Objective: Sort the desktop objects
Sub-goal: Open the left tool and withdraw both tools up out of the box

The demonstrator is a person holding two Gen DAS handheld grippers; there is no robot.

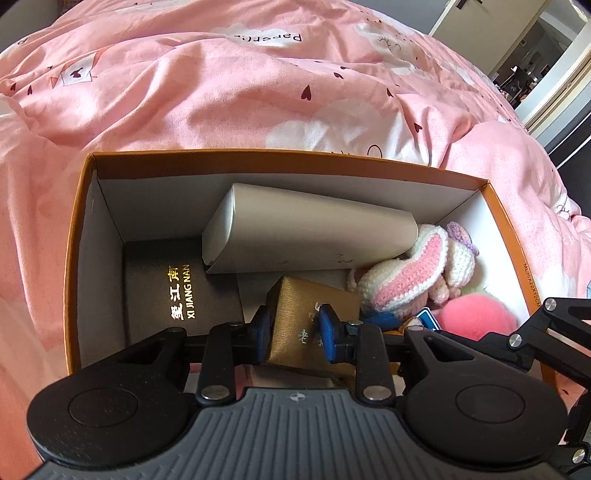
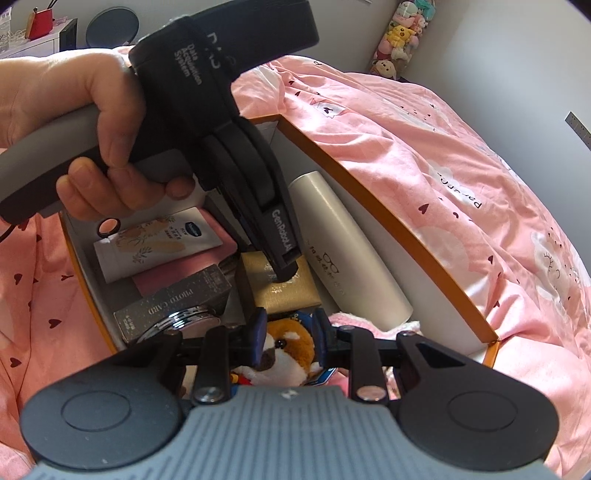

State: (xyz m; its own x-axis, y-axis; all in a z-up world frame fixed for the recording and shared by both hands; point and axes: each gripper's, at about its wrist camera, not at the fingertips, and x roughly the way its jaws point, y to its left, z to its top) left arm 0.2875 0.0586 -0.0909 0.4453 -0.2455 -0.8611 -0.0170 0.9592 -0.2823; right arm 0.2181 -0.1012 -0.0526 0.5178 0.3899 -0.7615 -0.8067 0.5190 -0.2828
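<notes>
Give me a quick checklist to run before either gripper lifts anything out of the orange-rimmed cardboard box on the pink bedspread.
1. Left gripper grip on the small gold textured box: cannot tell; the blue pads flank it, but firm contact is unclear.
2. Right gripper grip on the brown-and-white plush toy: ok; the pads sit against its head.
3. Room between the two grippers: not ok; they work close together, so a lift could bump.
4. Way out of the orange-rimmed cardboard box: ok; the top is open, with no lid.

A rumpled pink duvet (image 1: 229, 110) lies under stacked plush toys (image 2: 400, 35).
</notes>
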